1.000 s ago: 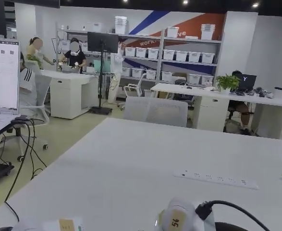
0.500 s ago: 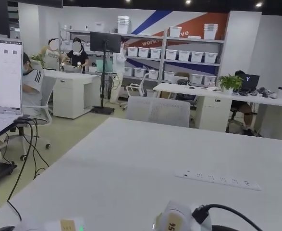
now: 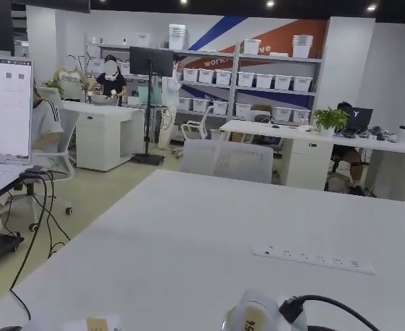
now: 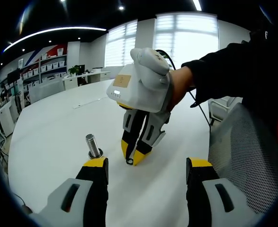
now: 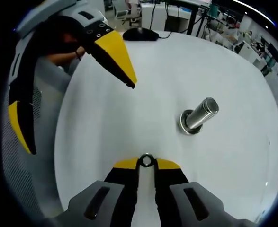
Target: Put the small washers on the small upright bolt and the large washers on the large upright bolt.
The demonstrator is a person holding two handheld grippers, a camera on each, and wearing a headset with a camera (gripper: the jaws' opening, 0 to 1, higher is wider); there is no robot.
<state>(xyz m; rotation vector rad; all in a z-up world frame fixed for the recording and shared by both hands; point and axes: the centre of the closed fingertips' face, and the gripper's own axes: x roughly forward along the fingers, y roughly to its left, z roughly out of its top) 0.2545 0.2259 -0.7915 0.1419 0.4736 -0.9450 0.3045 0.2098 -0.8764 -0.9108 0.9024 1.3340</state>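
My right gripper (image 5: pixel 146 163) is shut on a small metal washer (image 5: pixel 146 160) pinched at its yellow tips. A threaded upright bolt (image 5: pixel 199 115) with a ring at its base stands on the white table (image 5: pixel 167 61), ahead and right of those tips. In the left gripper view the same bolt (image 4: pixel 92 144) rises just beyond the left fingertip. My left gripper (image 4: pixel 148 165) stands open with nothing between its jaws. The right gripper (image 4: pixel 130 160) hangs in front of it, tips down, holding the washer (image 4: pixel 129 161) just above the table. Both gripper tops (image 3: pixel 257 316) peek in at the head view's bottom edge.
A white power strip (image 3: pixel 314 259) lies on the table (image 3: pixel 188 234) to the far right. A laptop (image 3: pixel 2 110) with cables sits on a stand at the left. A mesh chair (image 4: pixel 243 156) is beside the table. People work at desks far behind.
The head camera has shifted slightly. The gripper tops at the bottom edge stay roughly where they were. People in the background have moved a little.
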